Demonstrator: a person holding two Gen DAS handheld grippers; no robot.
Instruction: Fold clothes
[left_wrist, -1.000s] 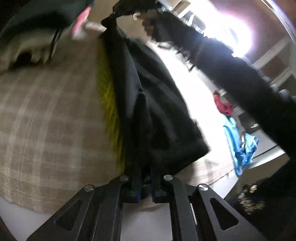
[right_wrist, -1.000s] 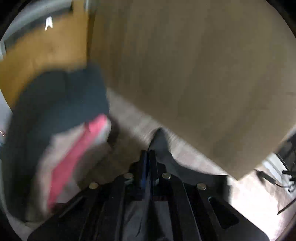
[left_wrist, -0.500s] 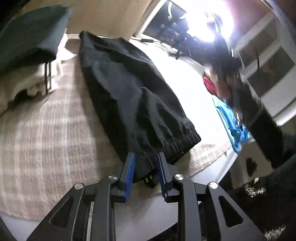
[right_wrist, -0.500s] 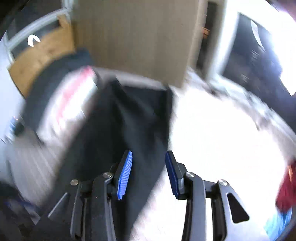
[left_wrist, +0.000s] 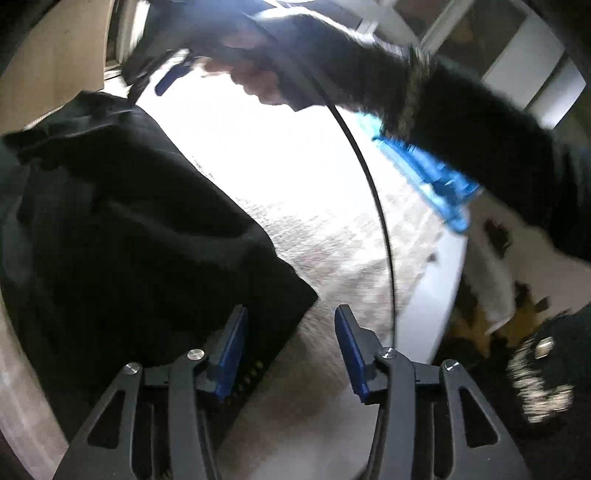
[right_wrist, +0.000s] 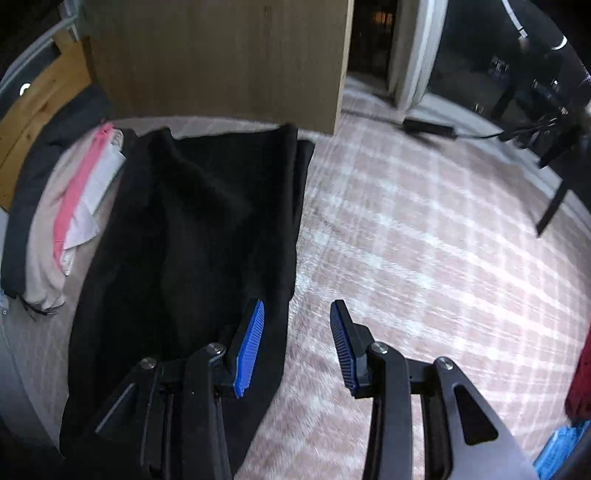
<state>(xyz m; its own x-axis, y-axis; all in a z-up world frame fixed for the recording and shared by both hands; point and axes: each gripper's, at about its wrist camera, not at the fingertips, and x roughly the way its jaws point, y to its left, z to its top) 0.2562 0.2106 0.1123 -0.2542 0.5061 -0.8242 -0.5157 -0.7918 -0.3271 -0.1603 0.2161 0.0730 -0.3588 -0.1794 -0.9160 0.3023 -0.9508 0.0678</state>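
Observation:
A black garment (right_wrist: 192, 258) lies flat and lengthwise on the plaid cloth (right_wrist: 424, 258), folded in a long strip; it also shows in the left wrist view (left_wrist: 129, 240). My right gripper (right_wrist: 295, 343) is open and empty, above the garment's right edge. My left gripper (left_wrist: 290, 350) is open and empty, at the garment's near right corner. In the left wrist view the right hand and its gripper (left_wrist: 173, 74) hang over the garment's far end, blurred.
A pile of folded clothes (right_wrist: 70, 221), pink, white and dark, sits left of the garment. A wooden panel (right_wrist: 221, 62) stands behind. A blue garment (left_wrist: 432, 177) and a red one (right_wrist: 581, 376) lie at the right. A black cable (left_wrist: 380, 221) hangs across.
Both grippers let go of the black garment and opened wider. The garment went from held up to lying flat. Both grippers pulled back toward its right side.

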